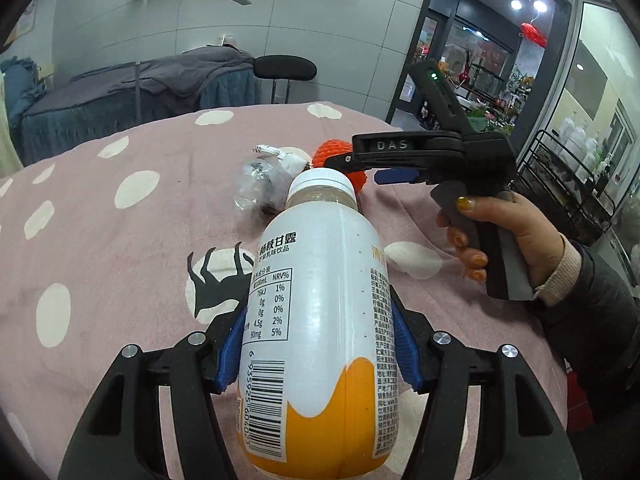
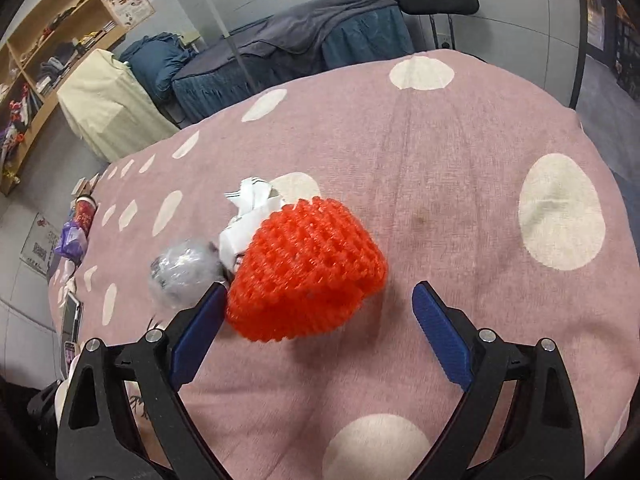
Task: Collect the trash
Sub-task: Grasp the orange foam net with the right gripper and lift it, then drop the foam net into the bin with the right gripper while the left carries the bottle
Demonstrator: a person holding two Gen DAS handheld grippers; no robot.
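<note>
The orange foam net lies on the spotted cloth just ahead of the right gripper, nearer its left finger, its long axis running across the gap; the jaws are spread with nothing gripped; a closing grasp is judged next; the drink bottle is clamped lengthwise in the left gripper, so the right hand is the nearer.

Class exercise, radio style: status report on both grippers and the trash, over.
Left gripper shut on drink bottle. Right gripper open, red foam net between its fingers, unpinched. Crumpled paper and clear wrapper crowd its left side.
</note>
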